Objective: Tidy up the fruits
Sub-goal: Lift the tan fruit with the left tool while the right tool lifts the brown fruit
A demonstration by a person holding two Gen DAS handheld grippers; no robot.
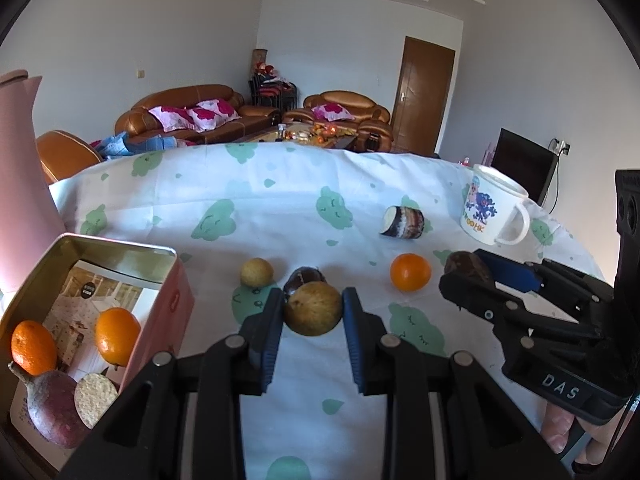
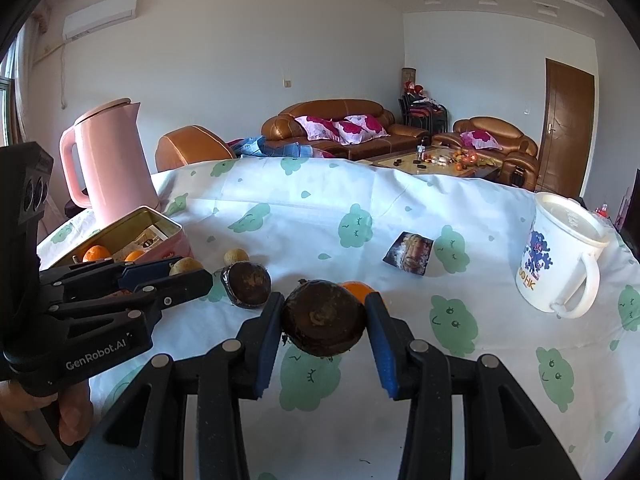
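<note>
My left gripper is shut on a yellow-green round fruit just above the tablecloth. My right gripper is shut on a dark brown fruit; it also shows in the left wrist view. A pink tin box at the left holds two oranges, a purple sweet potato and a pale round piece. On the cloth lie a small yellow fruit, another dark brown fruit, and an orange.
A pink kettle stands behind the tin. A white printed mug stands at the right. A cut dark-skinned piece lies mid-table. The cloth-covered table's far edge faces sofas.
</note>
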